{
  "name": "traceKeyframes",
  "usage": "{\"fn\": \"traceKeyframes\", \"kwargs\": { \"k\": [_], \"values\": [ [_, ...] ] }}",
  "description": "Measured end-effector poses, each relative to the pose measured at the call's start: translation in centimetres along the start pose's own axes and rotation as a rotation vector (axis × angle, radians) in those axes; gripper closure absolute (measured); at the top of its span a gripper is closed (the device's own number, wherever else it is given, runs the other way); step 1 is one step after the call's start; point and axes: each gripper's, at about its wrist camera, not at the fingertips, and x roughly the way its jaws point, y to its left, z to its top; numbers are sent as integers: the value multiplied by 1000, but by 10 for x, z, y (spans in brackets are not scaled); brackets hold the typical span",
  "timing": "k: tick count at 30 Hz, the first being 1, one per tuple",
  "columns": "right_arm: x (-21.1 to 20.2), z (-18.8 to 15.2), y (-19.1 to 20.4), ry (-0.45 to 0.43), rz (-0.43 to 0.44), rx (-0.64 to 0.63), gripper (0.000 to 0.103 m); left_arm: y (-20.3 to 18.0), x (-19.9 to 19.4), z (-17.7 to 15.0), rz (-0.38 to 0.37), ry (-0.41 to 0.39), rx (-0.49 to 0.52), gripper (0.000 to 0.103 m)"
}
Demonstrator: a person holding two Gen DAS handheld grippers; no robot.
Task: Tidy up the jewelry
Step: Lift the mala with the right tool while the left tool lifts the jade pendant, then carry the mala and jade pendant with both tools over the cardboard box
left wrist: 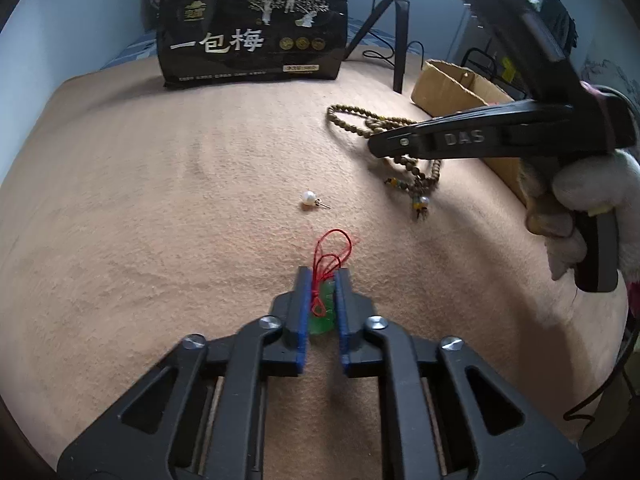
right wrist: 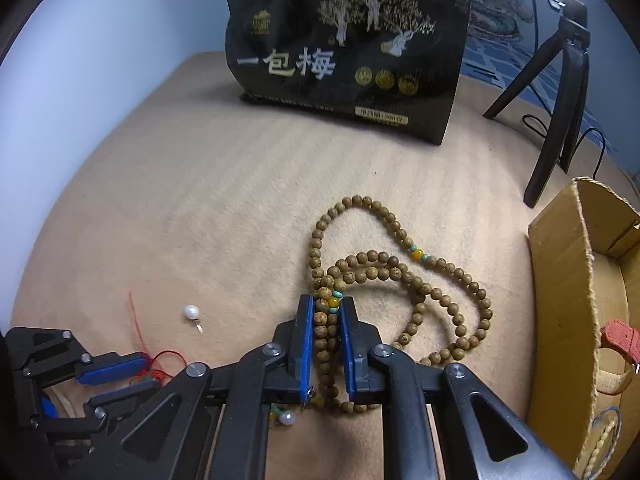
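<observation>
In the left wrist view, at the upper left of the frame, a black snack bag (left wrist: 254, 30) with white Chinese lettering stands at the far edge of a tan blanket (left wrist: 160, 200) that covers the surface. Low in the centre, the left tool (left wrist: 323, 280) is clenched on a green pendant (left wrist: 322, 316), its blue pads (left wrist: 303, 312) pressing the stone from both sides while the pendant's red cord (left wrist: 334, 252) loops out past the tips onto the blanket. Just above that lies a pearl earring (left wrist: 308, 200), alone and apart from everything else. To the right of the bag stands a black tripod (left wrist: 398, 32), and further right a cardboard box (left wrist: 452, 88) sits at the blanket's edge. At the right of the frame a gloved hand (left wrist: 580, 200) holds the right tool (left wrist: 384, 146), whose tip lies over a wooden bead necklace (left wrist: 352, 120). In the right wrist view, the left tool (right wrist: 120, 376) shows at the lower left with the red cord (right wrist: 160, 360) at its pads, the pearl earring (right wrist: 191, 313) sits just right of it, and in the centre the right tool (right wrist: 326, 316) is clenched on several strands of the bead necklace (right wrist: 384, 268), the remaining loops spreading on the blanket toward the cardboard box (right wrist: 560, 280) at the right edge.
</observation>
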Motion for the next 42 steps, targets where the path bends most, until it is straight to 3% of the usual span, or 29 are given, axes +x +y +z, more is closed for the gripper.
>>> {"fn": "traceKeyframes", "kwargs": {
  "k": [20,33,42],
  "values": [
    [-105,-1,8,-175,18,-30,92,6,-51,7,21,-79,-82,98],
    [-188,-26,-9,-284,6,-10,92,-22,-87,27,15,-154,-47,98],
    [-242,-53,-44,-359,-42,38,92,-59,-99,48,-31,-201,-4,98]
  ]
}}
